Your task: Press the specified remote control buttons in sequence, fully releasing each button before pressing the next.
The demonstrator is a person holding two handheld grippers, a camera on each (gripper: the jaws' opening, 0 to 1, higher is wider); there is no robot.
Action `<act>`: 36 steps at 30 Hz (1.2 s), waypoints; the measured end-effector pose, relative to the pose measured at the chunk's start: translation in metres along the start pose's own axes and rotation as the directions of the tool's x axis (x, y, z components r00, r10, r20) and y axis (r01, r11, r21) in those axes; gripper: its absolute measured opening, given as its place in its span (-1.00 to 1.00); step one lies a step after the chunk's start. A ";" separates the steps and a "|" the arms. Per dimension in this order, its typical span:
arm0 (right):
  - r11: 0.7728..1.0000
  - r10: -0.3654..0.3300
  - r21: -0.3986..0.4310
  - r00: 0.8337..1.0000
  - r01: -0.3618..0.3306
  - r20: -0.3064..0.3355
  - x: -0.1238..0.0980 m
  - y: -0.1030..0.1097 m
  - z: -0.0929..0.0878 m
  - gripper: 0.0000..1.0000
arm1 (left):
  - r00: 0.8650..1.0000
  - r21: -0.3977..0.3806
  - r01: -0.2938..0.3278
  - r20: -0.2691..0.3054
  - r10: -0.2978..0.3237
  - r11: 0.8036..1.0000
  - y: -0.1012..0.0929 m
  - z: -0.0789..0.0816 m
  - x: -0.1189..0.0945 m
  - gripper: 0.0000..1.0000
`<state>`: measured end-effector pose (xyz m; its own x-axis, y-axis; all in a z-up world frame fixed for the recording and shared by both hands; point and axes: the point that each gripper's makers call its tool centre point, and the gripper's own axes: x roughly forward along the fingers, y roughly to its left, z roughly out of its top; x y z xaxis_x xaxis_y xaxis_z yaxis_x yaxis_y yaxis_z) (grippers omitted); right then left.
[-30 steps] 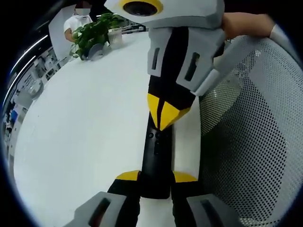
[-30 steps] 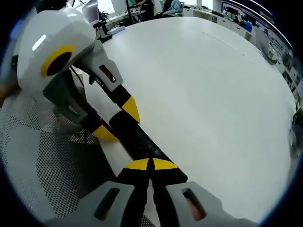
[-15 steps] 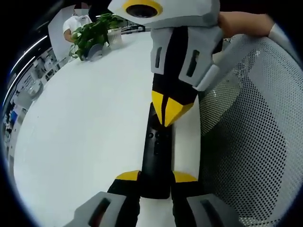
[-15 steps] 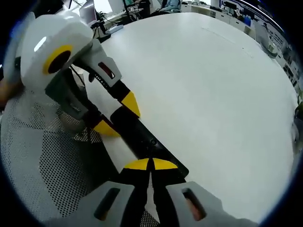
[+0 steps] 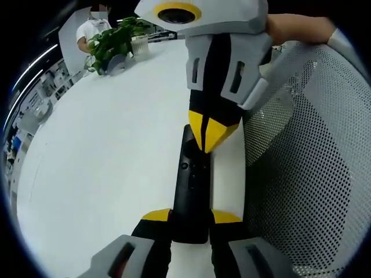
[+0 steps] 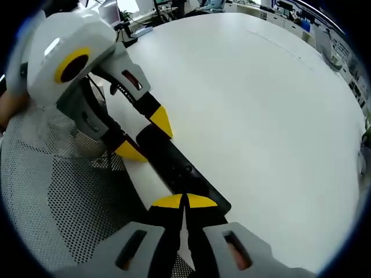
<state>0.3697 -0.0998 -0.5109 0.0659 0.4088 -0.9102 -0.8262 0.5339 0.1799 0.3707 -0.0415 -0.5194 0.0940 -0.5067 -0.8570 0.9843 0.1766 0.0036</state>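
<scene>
The left claw [image 5: 191, 217] pinches the near end of the black remote [image 5: 191, 185] on the white surface [image 5: 104, 156], while the right claw [image 5: 210, 134], tips pressed together, sits at its far end.

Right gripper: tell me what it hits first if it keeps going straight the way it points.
Probably the black remote, just beyond the shut right gripper and held by the left gripper; contact can't be judged.

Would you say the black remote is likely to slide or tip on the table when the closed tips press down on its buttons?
The remote looks flat and rigid, so tipping seems unlikely. The white table looks smooth, so it might skid alone, but the left gripper clamps its near end. The right gripper with shut tips should probably just depress buttons.
</scene>
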 end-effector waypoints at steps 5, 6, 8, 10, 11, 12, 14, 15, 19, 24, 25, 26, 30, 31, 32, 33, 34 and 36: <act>1.000 -0.001 -0.010 1.000 0.001 -0.009 0.001 0.000 0.001 -1.00 | 1.000 0.002 0.000 0.000 0.000 1.000 0.000 0.000 0.000 -0.51; 1.000 -0.005 -0.018 1.000 0.004 -0.013 0.001 0.000 0.001 -1.00 | 1.000 0.002 0.000 -0.001 0.000 1.000 0.000 0.000 0.000 -0.51; 1.000 -0.007 -0.024 1.000 0.007 -0.015 0.001 0.000 0.001 -1.00 | 1.000 0.001 0.001 0.000 -0.001 1.000 0.000 0.000 0.000 -0.51; 1.000 -0.008 -0.022 1.000 0.007 -0.013 0.001 0.000 0.000 -1.00 | 1.000 0.001 0.002 0.000 -0.002 1.000 0.000 0.000 0.000 -0.51; 1.000 -0.007 -0.020 1.000 0.007 -0.011 0.001 0.000 0.001 -1.00 | 1.000 0.002 0.002 0.000 -0.002 1.000 0.000 0.000 0.000 -0.51; 1.000 -0.007 -0.019 1.000 0.007 -0.010 0.001 0.000 0.001 -1.00 | 1.000 0.002 0.002 0.001 -0.002 1.000 0.000 0.000 0.000 -0.51; 1.000 -0.007 -0.016 1.000 0.007 -0.009 0.001 0.000 0.000 -1.00 | 1.000 0.004 0.003 0.002 -0.003 1.000 0.000 0.000 0.000 -0.51; 1.000 -0.007 -0.013 1.000 0.007 -0.009 0.001 -0.001 0.001 -1.00 | 1.000 0.004 0.003 0.002 -0.003 1.000 0.000 0.000 0.000 -0.51; 1.000 0.001 0.014 1.000 -0.001 -0.006 0.000 -0.001 0.001 -1.00 | 1.000 0.005 0.002 0.001 -0.003 1.000 0.000 0.000 -0.001 -0.51; 0.999 -0.015 0.029 1.000 0.015 0.013 -0.002 -0.006 0.002 -1.00 | 1.000 0.005 0.002 0.004 -0.002 1.000 0.000 0.000 0.000 -0.51; 0.999 -0.018 0.029 1.000 0.017 0.016 -0.002 -0.007 0.003 -1.00 | 1.000 0.006 0.002 0.003 -0.002 1.000 0.000 0.000 0.000 -0.51; 0.999 -0.019 0.030 1.000 0.018 0.017 -0.002 -0.008 0.002 -1.00 | 1.000 0.007 0.001 0.003 -0.002 1.000 0.000 0.000 0.000 -0.51; 0.999 -0.035 0.020 0.999 0.034 0.027 -0.003 -0.009 0.004 -1.00 | 1.000 0.008 0.000 0.001 0.000 1.000 0.000 0.000 0.000 -0.51; 0.999 -0.036 0.017 0.999 0.036 0.031 -0.003 -0.009 0.005 -1.00 | 1.000 0.006 0.000 0.002 0.000 1.000 0.000 0.000 0.000 -0.51; 0.999 -0.038 0.011 0.999 0.038 0.034 -0.001 -0.009 0.006 -1.00 | 1.000 0.006 0.000 0.003 0.000 1.000 0.000 0.000 0.000 -0.51; 0.999 -0.043 0.005 0.999 0.042 0.033 -0.001 -0.009 0.007 -1.00 | 1.000 0.005 0.000 0.004 0.000 1.000 0.000 0.000 0.000 -0.51; 0.998 -0.055 -0.006 0.998 0.055 0.028 0.000 -0.011 0.007 -1.00 | 1.000 0.003 -0.001 0.004 0.000 1.000 0.000 0.000 0.000 -0.50; 0.998 -0.060 -0.017 0.998 0.061 0.036 0.000 -0.011 0.010 -1.00 | 1.000 0.002 -0.001 0.007 0.001 1.000 0.000 0.000 0.000 -0.50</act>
<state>0.3838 -0.0982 -0.5096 0.1352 0.4021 -0.9056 -0.8301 0.5449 0.1180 0.3707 -0.0415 -0.5193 0.0960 -0.5123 -0.8534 0.9844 0.1756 0.0054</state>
